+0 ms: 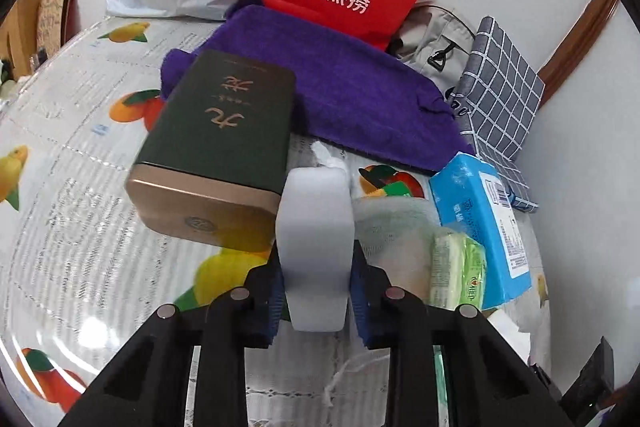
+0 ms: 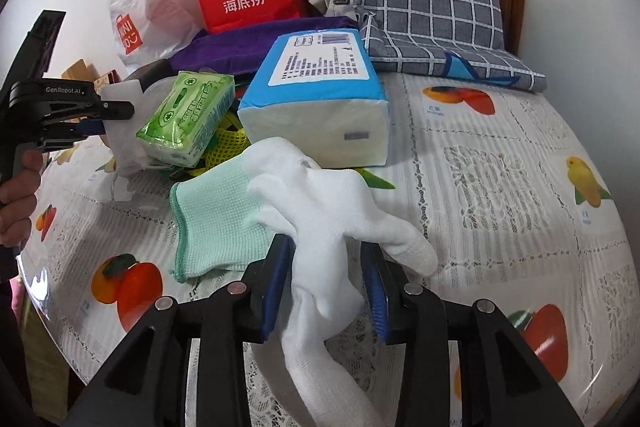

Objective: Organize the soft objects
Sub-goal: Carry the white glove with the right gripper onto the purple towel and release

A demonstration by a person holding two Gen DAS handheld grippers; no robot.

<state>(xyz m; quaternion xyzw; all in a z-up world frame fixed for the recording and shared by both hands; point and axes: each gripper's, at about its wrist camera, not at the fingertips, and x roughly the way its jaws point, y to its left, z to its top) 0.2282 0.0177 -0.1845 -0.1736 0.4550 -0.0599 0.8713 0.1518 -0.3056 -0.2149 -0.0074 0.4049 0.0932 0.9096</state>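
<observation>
Left gripper (image 1: 316, 291): fingers closed on a white sponge (image 1: 316, 239) — squeezed at its lower half, so the block stands upright and clear of the worktop (image 1: 80, 219).
Sponge position: held just in front of the tin (image 1: 224, 143), left of the tissue packs.
Sponge condition: plain white, rounded corners, a torn tuft at the top edge; it pinches in slightly at the pads.
Right gripper (image 2: 326, 287): fingers partly closed, a white glove (image 2: 328, 211) between them — whether the pads truly clamp it, I cannot tell.
Glove position: draped over a green cloth (image 2: 212, 223), below the blue pack (image 2: 320, 99).
Glove condition: limp, knit, its digits splayed.
Grouping: green pack (image 2: 188, 115), blue pack and towel (image 1: 340, 83) clustered at the back — likely the collecting area.
</observation>
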